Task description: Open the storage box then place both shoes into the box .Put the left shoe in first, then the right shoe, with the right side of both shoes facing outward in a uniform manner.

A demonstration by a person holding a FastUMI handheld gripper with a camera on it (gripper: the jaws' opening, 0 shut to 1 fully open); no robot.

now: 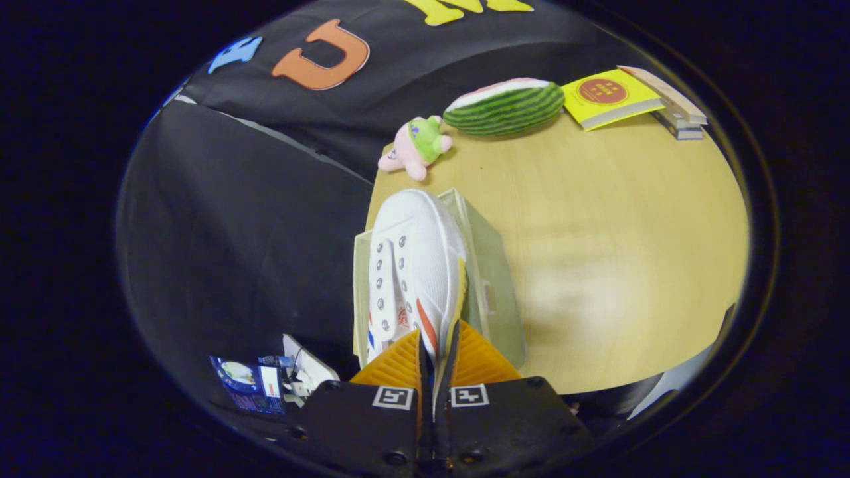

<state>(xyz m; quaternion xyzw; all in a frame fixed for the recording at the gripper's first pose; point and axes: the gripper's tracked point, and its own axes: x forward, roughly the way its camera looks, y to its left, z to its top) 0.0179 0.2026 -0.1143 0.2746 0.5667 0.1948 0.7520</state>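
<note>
I see my hand-held gripper [438,352] pinching a white shoe [412,272] by what looks like its heel, holding it over the clear box [491,279] at the desk [597,232] edge, toe towards the plush [417,145].

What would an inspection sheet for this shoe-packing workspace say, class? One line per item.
Surface: light wooden table.
Job's things: white shoe held over the clear storage box; second shoe nothing seen.
Clutter: pink plush toy, watermelon-slice plush, yellow book, wooden blocks.
Gripper: gripper shut on the shoe's heel.
Cables: nothing seen.
Surroundings: black cloth wall; blue packet below.
</note>
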